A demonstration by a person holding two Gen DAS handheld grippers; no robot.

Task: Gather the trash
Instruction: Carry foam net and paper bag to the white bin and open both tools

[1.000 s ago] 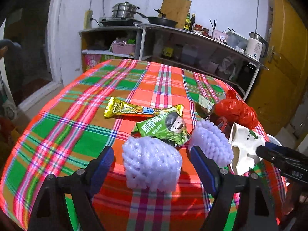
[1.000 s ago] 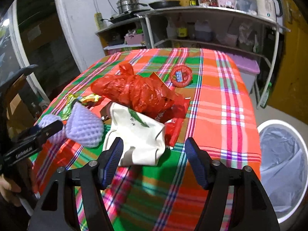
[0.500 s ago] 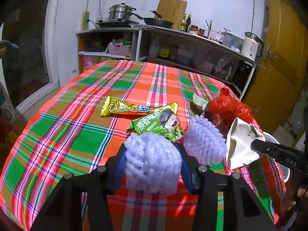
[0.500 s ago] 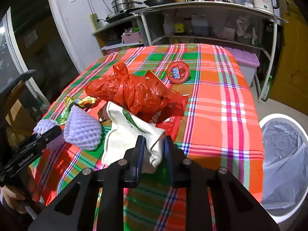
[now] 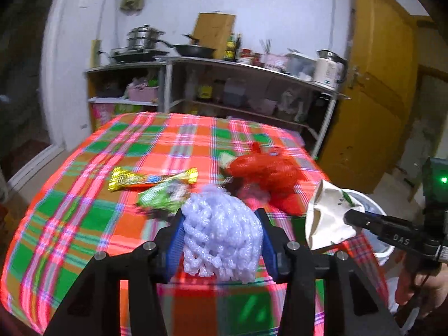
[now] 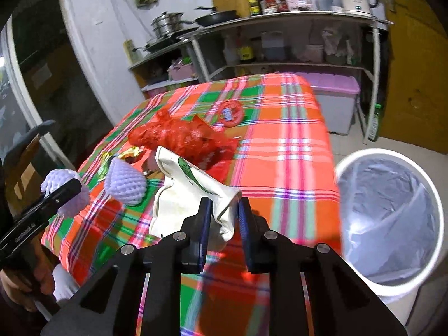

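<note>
Our left jaws grip a white foam fruit net (image 5: 221, 232), right jaws a crumpled cream paper bag (image 6: 193, 196); the lined white bin (image 6: 392, 215) beside them looks empty, wrappers remain beyond.

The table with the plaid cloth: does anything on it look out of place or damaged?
Yes, loose trash. A red plastic bag lies crumpled mid-table, beside snack wrappers and a foam fruit net. The bin beside the table holds only its liner. Nothing looks spilled or broken.
</note>
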